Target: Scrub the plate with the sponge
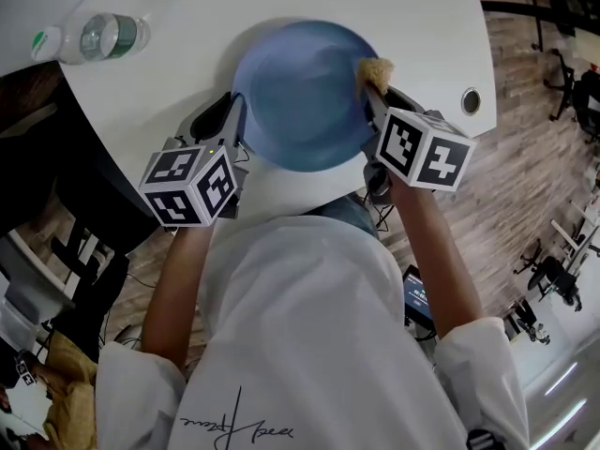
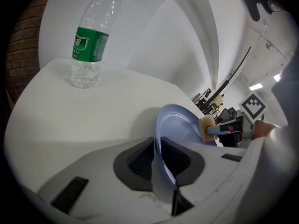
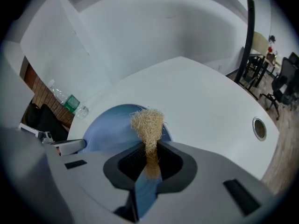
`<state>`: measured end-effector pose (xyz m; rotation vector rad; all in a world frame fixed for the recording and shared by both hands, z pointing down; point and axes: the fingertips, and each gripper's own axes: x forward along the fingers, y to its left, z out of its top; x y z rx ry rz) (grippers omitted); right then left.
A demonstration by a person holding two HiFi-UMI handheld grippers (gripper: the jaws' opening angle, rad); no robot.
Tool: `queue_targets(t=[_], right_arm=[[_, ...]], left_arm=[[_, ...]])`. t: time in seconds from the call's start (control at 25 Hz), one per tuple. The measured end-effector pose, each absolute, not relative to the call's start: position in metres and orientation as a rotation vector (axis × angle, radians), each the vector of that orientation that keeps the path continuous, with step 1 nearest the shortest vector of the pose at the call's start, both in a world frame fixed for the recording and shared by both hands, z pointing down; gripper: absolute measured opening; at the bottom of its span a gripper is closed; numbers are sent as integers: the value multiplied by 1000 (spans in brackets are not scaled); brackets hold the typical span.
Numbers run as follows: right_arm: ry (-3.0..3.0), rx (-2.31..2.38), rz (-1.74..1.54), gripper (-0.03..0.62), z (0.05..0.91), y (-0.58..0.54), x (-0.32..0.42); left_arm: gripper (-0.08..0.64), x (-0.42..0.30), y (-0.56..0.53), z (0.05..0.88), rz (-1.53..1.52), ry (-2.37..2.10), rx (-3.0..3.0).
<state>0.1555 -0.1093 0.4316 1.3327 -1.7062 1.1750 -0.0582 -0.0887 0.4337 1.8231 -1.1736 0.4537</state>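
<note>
Plate (image 1: 300, 97) is pinched at its left rim by left gripper (image 1: 232, 129); loofah sponge (image 1: 375, 71), clamped in right gripper (image 1: 380, 111), is held at the opposite rim.

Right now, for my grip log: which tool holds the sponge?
The right tool: its jaws pinch the tan sponge; the left tool grips only the rim of the blue plate.

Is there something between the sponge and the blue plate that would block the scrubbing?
Nothing visible does. The sponge, shut in the right claw, is at the rim of the plate, which the left claw grips by the opposite edge. The bottle stands far off on the table.
</note>
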Motion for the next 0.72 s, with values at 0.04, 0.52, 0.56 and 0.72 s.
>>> queue_targets(t=[0.04, 0.52, 0.56, 0.72], right_arm=[[-1695, 1341, 1182, 38, 433, -110, 155], [-1617, 1436, 1217, 38, 443, -122, 145], [-1613, 1440, 1223, 38, 444, -124, 144], [-1593, 1471, 1229, 38, 450, -129, 139]], left_arm=[[55, -58, -89, 434, 451, -1173, 1823], [26, -56, -93, 435, 424, -1175, 1813], [26, -56, -93, 435, 424, -1172, 1813], [25, -56, -94, 438, 415, -1157, 1811]])
